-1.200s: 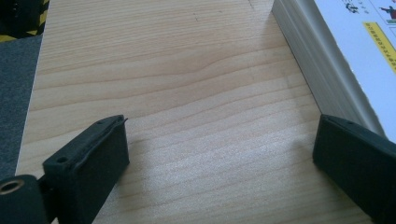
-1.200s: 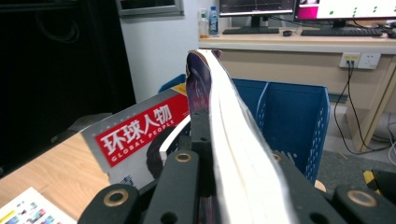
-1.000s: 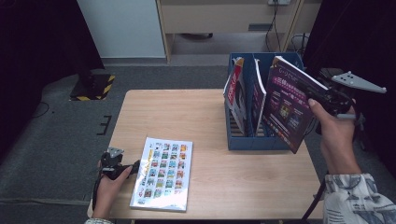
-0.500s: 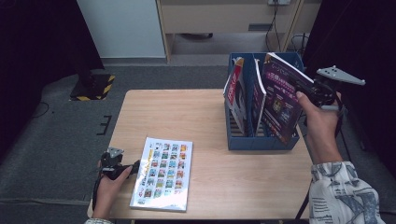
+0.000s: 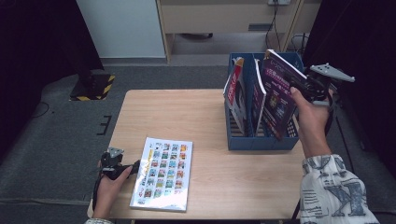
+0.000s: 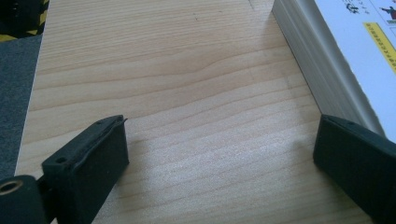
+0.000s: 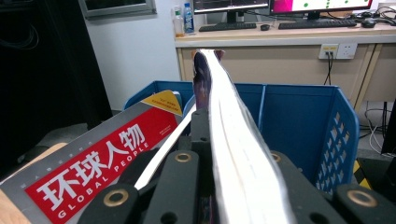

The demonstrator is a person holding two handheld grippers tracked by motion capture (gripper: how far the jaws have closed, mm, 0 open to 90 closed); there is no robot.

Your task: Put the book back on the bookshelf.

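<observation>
Purple magazine lower; bottom edge hidden

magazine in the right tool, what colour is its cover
Mostly purple, with small printed pictures; the magazine shows best in the high view, held over the blue file box.

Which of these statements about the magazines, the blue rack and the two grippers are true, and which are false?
1. The right gripper is shut on the purple magazine. True.
2. The purple magazine lies flat on the table. False: it is held up at the blue file rack, tilted.
3. The left gripper has its jaws open over bare wood. True.
4. The left gripper holds the white book. False: the book lies beside it on the table, nothing between the jaws.
5. The rack holds a red magazine. True.
</observation>
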